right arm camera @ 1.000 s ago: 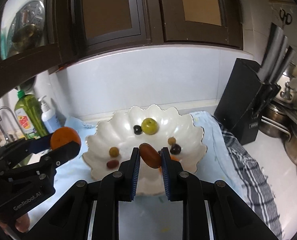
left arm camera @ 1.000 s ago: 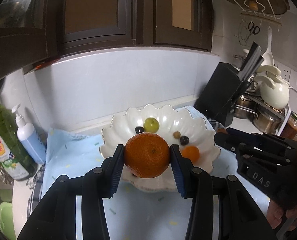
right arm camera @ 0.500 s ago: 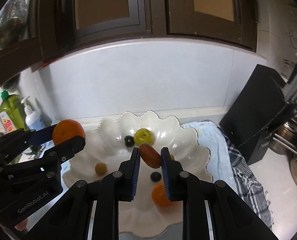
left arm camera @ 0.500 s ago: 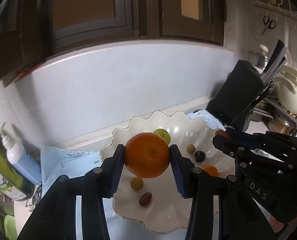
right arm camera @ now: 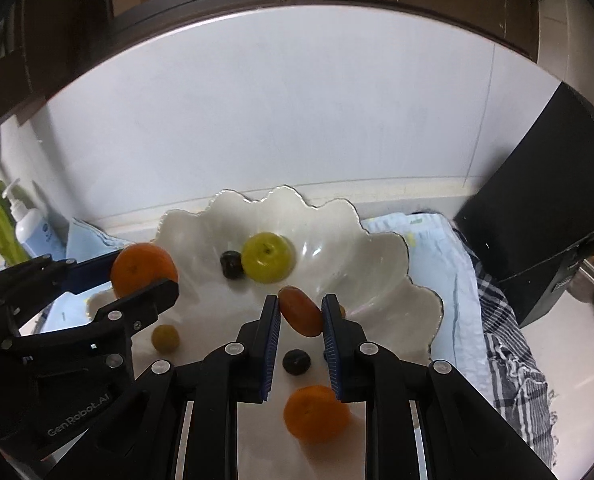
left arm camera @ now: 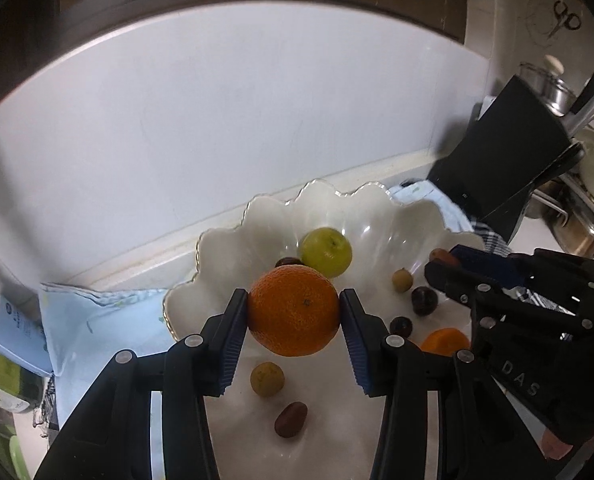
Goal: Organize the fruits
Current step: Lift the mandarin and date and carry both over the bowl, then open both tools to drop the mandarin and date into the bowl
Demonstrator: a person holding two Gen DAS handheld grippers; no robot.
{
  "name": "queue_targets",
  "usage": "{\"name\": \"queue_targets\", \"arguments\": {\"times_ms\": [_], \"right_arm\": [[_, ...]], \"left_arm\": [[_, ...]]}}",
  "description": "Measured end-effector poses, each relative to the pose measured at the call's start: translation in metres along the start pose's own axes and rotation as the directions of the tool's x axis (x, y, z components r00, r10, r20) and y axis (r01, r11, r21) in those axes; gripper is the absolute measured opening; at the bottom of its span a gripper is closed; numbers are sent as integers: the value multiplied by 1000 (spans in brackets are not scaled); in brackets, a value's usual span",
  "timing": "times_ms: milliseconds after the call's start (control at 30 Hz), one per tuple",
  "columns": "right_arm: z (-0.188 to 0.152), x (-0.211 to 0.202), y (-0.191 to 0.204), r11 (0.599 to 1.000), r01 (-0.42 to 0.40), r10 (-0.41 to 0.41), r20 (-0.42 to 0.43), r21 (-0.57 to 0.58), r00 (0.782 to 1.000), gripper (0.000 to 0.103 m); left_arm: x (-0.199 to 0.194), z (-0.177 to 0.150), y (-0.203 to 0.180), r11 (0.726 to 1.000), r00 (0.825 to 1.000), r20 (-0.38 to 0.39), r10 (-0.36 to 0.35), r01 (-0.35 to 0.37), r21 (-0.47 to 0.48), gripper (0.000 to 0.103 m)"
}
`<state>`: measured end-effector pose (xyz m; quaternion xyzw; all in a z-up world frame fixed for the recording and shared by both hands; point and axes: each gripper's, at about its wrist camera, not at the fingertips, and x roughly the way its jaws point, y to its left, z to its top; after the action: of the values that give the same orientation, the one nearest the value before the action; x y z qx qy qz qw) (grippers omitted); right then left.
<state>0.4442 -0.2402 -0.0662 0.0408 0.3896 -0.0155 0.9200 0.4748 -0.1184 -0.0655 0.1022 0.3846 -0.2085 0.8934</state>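
1. The white bowl [left arm camera: 225, 248] with a wavy rim stands on a light blue cloth [left arm camera: 97, 320] near the wall.
2. Inside the bowl lie a green apple [right arm camera: 267, 257], a dark berry [right arm camera: 231, 265] touching it, a small yellow fruit [right arm camera: 165, 337], another dark berry [right arm camera: 296, 361] and a small orange [right arm camera: 316, 413].
3. The left wrist view shows also a red-brown oval fruit [left arm camera: 291, 419] on the bowl floor, near its front.
4. The left gripper [left arm camera: 294, 316] is closed on a big orange [left arm camera: 294, 315]; both pads press its sides, and it hangs above the bowl.
5. The right gripper [right arm camera: 300, 312] clamps a red-brown date [right arm camera: 300, 311] between its pads, also above the bowl.
6. A black knife block [right arm camera: 545, 216] stands right of the bowl, on a checked towel [right arm camera: 509, 360].
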Motion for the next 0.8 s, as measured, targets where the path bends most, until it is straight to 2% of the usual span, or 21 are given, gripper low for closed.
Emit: {"name": "queue_targets", "arguments": {"times_ms": [67,100,133,233,333,367,400,500,600,800], "right_arm": [[0,4,-3,1000,0,0,-11,10,1000,27],[0,5,-4,1000,2,-2,-17,15,1000,36],[0,6,-4,1000,5,-5,-18,18,1000,39],[-1,2,-5,999,26,-25,-6,20,1000,41],[-3,-5,-5,999,33,-33,-1,40,999,41],[-4,-10,-5,998,34,-34,7,47,999,42],[-5,-15,-4,998,38,-39,14,51,999,47],[-12,-36,-1,996,72,-75,59,55,995,53],[-19,-60,5,994,96,-101,101,60,990,62],[-41,-111,21,990,133,-140,191,47,972,70]], "left_arm": [[5,-1,1,1000,1000,-16,5,-5,-3,48],[5,-2,1,1000,1000,-15,11,-11,-1,52],[3,-2,1,1000,1000,-3,22,-22,1,62],[-6,0,2,999,999,35,34,-34,12,72],[-20,0,3,997,996,50,72,-73,18,74],[-24,-1,4,996,995,58,83,-85,20,78],[-30,-2,5,994,992,69,104,-106,22,80],[-52,-8,6,989,984,110,137,-142,34,84],[-74,-16,6,987,979,140,146,-153,42,88],[-121,-35,8,987,970,197,144,-156,46,92]]}}
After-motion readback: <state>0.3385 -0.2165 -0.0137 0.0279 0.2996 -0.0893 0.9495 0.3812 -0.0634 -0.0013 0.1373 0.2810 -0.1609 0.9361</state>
